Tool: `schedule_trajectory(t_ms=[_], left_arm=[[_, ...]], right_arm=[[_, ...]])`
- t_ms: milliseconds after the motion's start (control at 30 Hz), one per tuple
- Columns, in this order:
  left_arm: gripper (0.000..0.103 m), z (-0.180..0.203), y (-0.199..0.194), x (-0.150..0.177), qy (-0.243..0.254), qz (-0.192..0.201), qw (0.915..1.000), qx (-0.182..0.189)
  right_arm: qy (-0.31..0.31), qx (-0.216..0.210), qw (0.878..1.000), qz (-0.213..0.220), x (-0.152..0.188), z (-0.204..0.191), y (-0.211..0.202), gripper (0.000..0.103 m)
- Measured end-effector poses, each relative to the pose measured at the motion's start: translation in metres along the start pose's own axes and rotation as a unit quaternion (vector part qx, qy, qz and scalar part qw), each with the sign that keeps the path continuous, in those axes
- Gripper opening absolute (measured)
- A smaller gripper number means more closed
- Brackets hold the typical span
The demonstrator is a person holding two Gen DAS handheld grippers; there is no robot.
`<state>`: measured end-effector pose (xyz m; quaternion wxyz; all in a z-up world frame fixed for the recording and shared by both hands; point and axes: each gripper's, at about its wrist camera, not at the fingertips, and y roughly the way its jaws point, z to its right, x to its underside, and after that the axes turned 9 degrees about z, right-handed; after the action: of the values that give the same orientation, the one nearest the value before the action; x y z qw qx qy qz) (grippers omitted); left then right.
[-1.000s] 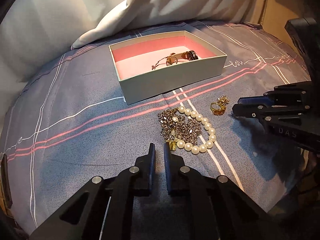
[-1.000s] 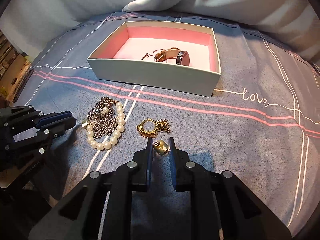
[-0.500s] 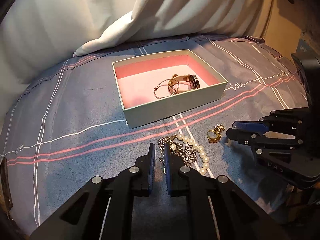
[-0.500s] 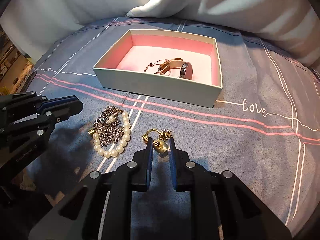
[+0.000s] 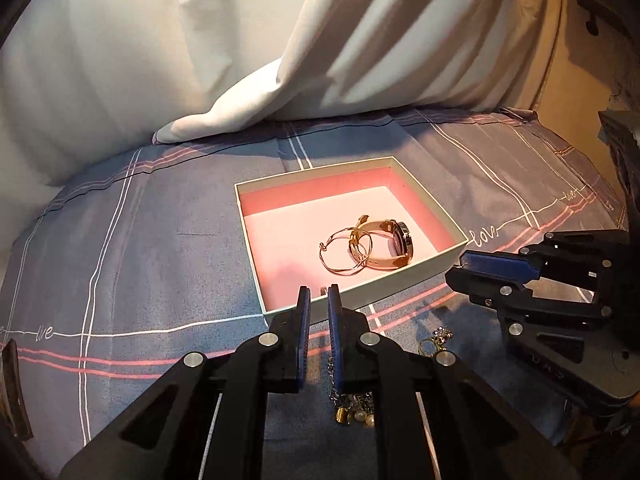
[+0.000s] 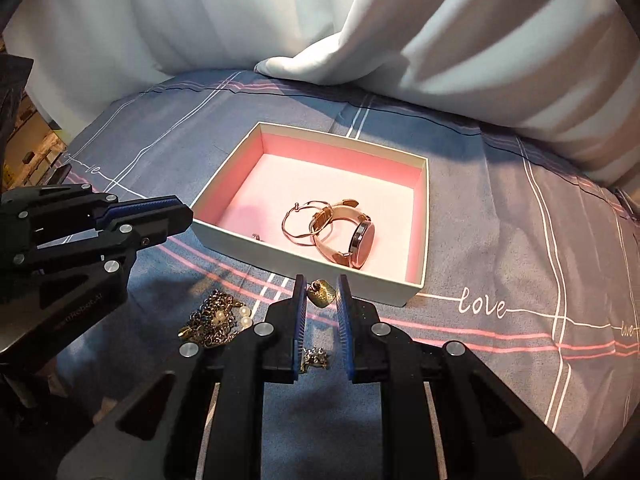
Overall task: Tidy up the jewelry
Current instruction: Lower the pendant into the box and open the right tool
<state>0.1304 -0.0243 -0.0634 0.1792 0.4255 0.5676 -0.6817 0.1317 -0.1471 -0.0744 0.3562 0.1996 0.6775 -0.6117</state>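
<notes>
A pale box with a pink lining (image 5: 432,266) (image 6: 425,216) lies on the bed and holds a rose-gold watch (image 6: 352,236) (image 5: 394,242) and thin hoops (image 6: 302,220) (image 5: 344,252). My right gripper (image 6: 321,294) is shut on a small gold charm (image 6: 321,293), held above the bed just before the box's near wall. My left gripper (image 5: 318,304) is nearly shut with nothing seen between its fingers, raised at the box's near edge. A pearl bracelet with a chain pile (image 6: 218,318) (image 5: 354,410) and a gold ring (image 5: 434,340) (image 6: 314,358) lie on the bed.
The bedspread (image 6: 500,240) is grey-blue with pink and white stripes and the word "love". White pillows (image 5: 160,60) (image 6: 460,40) rise behind the box. A small silver piece (image 6: 256,236) lies in the box's near corner.
Both grippers have risen and moved toward the box. The right gripper carries the gold charm up off the bed. The pearl pile and the ring stay on the bed, now lower in view.
</notes>
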Motion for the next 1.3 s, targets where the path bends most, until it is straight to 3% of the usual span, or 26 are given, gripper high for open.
schedule_trajectory(t_ms=[333, 767, 800, 833, 867, 1067, 1300], left_arm=[[0.009, -0.008, 0.031, -0.018, -0.018, -0.013, 0.9997, -0.011], [0.011, -0.009, 0.060, -0.024, -0.032, -0.034, 0.9988, -0.015], [0.035, -0.009, 0.062, -0.025, -0.030, -0.036, 0.9987, -0.020], [0.072, -0.009, 0.060, -0.026, -0.029, -0.032, 0.9987, -0.029], [0.081, -0.009, 0.055, -0.027, -0.030, -0.017, 0.9988, -0.036], [0.080, -0.009, 0.024, -0.020, -0.025, 0.004, 0.9995, -0.021], [0.080, -0.008, 0.006, 0.033, -0.021, -0.031, 0.9993, -0.006]], right_arm=[[-0.016, 0.014, 1.000, 0.001, -0.030, 0.011, 0.024, 0.016], [-0.020, 0.020, 0.999, -0.040, -0.025, 0.016, 0.059, 0.017], [-0.023, 0.027, 0.998, -0.042, -0.024, 0.016, 0.059, 0.027], [-0.026, 0.038, 0.998, -0.038, -0.023, 0.017, 0.058, 0.038], [-0.028, 0.047, 0.998, -0.026, -0.022, 0.017, 0.052, 0.054], [-0.014, 0.047, 0.999, -0.013, -0.007, 0.023, 0.023, 0.055], [0.006, 0.039, 0.998, -0.043, 0.039, 0.022, 0.011, 0.055]])
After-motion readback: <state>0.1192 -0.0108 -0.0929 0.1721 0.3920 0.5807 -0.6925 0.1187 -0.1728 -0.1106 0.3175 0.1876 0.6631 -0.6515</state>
